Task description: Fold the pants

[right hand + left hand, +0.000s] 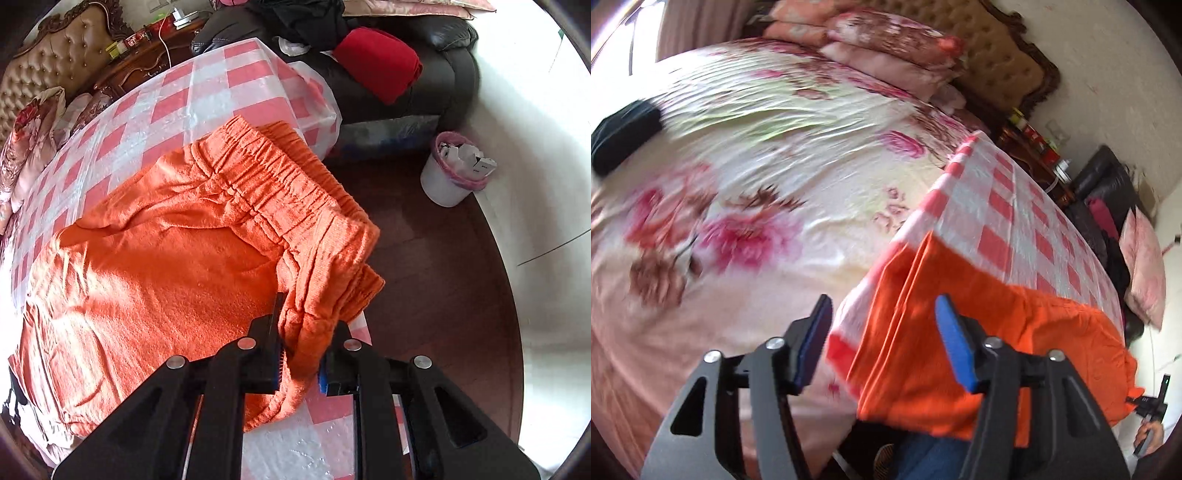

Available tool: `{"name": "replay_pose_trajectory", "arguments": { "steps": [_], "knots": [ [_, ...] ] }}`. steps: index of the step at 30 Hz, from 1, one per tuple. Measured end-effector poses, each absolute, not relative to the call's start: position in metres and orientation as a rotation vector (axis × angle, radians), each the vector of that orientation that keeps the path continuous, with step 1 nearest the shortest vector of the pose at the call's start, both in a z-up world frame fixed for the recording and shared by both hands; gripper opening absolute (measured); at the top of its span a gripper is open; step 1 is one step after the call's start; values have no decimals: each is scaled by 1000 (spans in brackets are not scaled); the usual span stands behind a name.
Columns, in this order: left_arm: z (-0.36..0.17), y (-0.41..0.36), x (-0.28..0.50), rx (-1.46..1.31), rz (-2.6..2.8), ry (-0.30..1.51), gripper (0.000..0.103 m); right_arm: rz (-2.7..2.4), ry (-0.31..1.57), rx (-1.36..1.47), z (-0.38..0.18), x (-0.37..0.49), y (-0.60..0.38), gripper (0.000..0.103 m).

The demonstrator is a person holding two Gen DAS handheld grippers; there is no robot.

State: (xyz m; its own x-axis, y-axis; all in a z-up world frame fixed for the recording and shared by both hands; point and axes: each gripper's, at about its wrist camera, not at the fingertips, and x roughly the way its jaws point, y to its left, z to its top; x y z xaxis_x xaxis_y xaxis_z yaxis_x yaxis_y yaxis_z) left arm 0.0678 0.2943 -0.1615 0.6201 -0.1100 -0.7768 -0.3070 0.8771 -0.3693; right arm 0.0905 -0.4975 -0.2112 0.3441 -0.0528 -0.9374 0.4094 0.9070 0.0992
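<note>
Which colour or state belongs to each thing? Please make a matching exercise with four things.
Things:
1. pants
2. bin
3. left tongs
4. right tongs

Colours or states:
A. white, with a pink liner
B. shut on orange cloth
C. orange, lying on the checked cover
D. open, nothing gripped

Pairs: 1-C, 2-A, 3-D, 4-B

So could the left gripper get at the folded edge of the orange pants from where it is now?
Probably yes. The left gripper is open, nothing between its pads, and the orange pants lie right below it on the checked cloth with nothing covering that edge.
</note>
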Motion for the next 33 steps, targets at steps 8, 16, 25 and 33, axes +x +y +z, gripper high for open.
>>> {"name": "replay_pose_trajectory", "arguments": {
  "steps": [8, 16, 25, 33],
  "knots": [
    [-180, 256, 161, -155, -3, 1101, 18, -328, 1157, 390, -213, 82, -503, 10],
    [-165, 215, 278, -120, -92, 1068, 12, -513, 1091, 475, -214, 40, -512, 9],
    [-147, 270, 232, -461, -128, 967, 36, -561, 1097, 413, -215, 38, -503, 13],
    [-167, 246, 223, -328, -177, 978, 36, -596, 1120, 279, -216, 51, -483, 24]
  ]
}}
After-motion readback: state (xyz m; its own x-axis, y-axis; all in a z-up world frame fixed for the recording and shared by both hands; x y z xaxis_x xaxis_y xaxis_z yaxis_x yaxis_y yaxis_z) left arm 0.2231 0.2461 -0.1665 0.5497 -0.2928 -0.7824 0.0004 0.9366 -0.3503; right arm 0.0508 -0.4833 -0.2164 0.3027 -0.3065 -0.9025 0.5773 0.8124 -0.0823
